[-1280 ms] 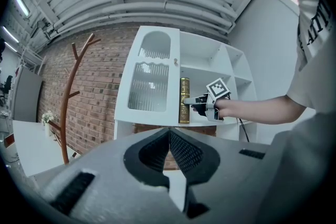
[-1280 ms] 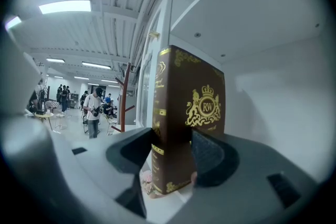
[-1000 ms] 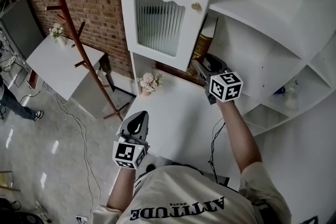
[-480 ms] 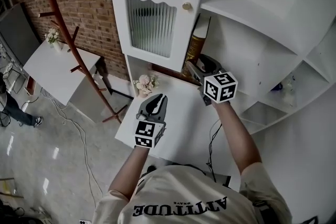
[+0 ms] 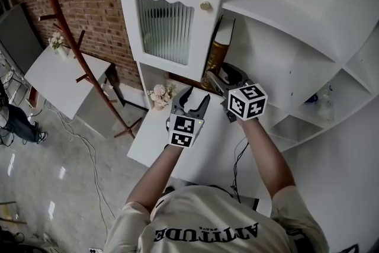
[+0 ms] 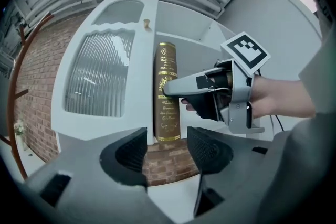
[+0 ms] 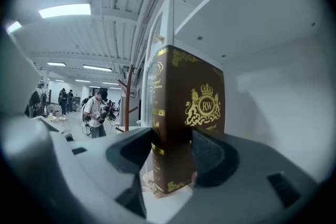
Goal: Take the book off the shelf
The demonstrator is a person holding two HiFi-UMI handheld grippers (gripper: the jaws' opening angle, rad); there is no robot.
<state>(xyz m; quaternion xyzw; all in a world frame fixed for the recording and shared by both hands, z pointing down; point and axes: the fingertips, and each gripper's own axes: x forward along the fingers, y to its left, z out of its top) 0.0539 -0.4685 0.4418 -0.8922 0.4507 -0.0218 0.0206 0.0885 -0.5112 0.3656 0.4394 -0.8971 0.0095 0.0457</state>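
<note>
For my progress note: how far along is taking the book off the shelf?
Done: the right gripper is shut on the brown book, low on its covers. In hand: the left gripper, empty, has just been opening its jaws, facing the spine. Left: the book stands upright in the shelf compartment; it must be pulled out.

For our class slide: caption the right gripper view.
Right gripper shut on the upright brown book inside a white shelf.

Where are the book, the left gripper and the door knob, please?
book (image 6: 168, 118): left gripper view, lower spine.
left gripper (image 5: 193, 99): head view, midway between its fingertips.
door knob (image 5: 205, 6): head view, its round head.
</note>
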